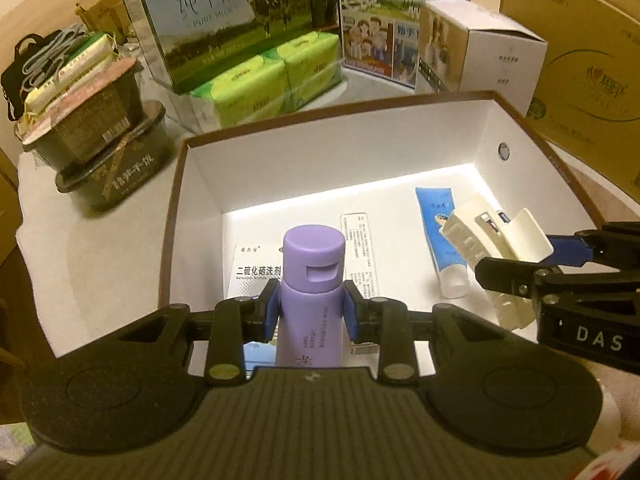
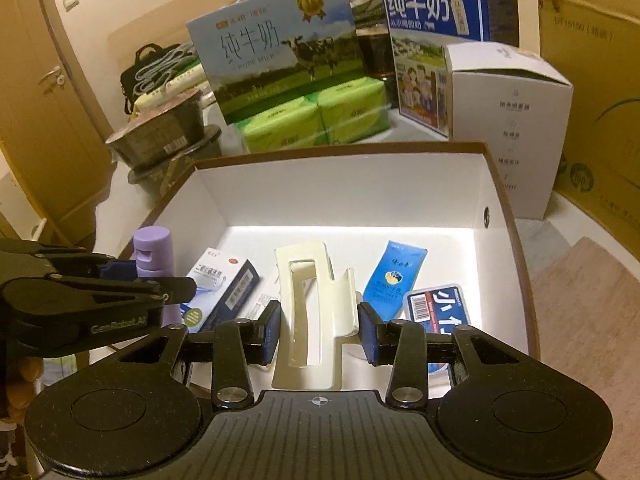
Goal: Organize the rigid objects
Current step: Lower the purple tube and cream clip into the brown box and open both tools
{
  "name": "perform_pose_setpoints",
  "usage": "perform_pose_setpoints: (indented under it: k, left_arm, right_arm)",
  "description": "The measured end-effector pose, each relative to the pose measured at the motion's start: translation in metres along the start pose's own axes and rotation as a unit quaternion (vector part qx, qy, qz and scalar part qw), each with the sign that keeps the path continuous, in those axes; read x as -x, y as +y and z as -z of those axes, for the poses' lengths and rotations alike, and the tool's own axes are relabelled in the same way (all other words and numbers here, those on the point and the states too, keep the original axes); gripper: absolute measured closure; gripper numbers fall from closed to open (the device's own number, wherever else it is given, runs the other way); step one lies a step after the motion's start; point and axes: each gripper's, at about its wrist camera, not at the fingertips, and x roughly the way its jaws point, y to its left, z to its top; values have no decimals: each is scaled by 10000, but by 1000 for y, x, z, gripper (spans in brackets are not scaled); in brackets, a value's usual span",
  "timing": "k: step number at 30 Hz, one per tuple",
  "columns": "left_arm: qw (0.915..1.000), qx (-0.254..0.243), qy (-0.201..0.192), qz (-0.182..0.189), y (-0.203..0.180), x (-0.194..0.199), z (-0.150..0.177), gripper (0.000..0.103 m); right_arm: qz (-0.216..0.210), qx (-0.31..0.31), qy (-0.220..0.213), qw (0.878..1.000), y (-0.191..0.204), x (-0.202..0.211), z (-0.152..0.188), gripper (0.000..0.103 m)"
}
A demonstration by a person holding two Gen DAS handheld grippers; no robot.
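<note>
My left gripper point(image 1: 312, 312) is shut on a purple spray bottle point(image 1: 313, 280) and holds it upright over the near left part of an open brown box with white walls point(image 1: 336, 144). My right gripper point(image 2: 318, 330) is shut on a cream hair claw clip point(image 2: 310, 312) over the near right part of the same box point(image 2: 340, 188). The clip also shows in the left wrist view point(image 1: 496, 236), and the bottle in the right wrist view point(image 2: 154, 254). On the box floor lie a blue tube point(image 1: 442, 236) point(image 2: 394, 276), a white-and-blue medicine carton point(image 2: 222, 288) and a blue-and-red flat pack point(image 2: 438, 308).
Behind the box stand milk cartons point(image 1: 228, 20) point(image 2: 436, 48), green tissue packs point(image 1: 260, 84), a white box point(image 1: 476, 52) and stacked dark food tubs point(image 1: 104, 148). A large cardboard carton point(image 1: 580, 60) stands at the right. A door point(image 2: 44, 120) is at the far left.
</note>
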Motion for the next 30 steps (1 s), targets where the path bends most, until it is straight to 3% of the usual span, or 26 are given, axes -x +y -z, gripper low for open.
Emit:
perform_pose_setpoints:
  k: [23, 28, 30]
  left_arm:
    - [9994, 318, -95, 32, 28, -4, 2, 67]
    - [9994, 303, -162, 23, 29, 2, 5, 63]
    - [9993, 307, -213, 53, 30, 8, 8, 61]
  right_arm:
    - [-105, -511, -55, 9986, 0, -21, -15, 61]
    - [-186, -567, -286, 9978, 0, -14, -18, 41]
    - [-145, -530, -289, 9981, -1, -10, -18, 38]
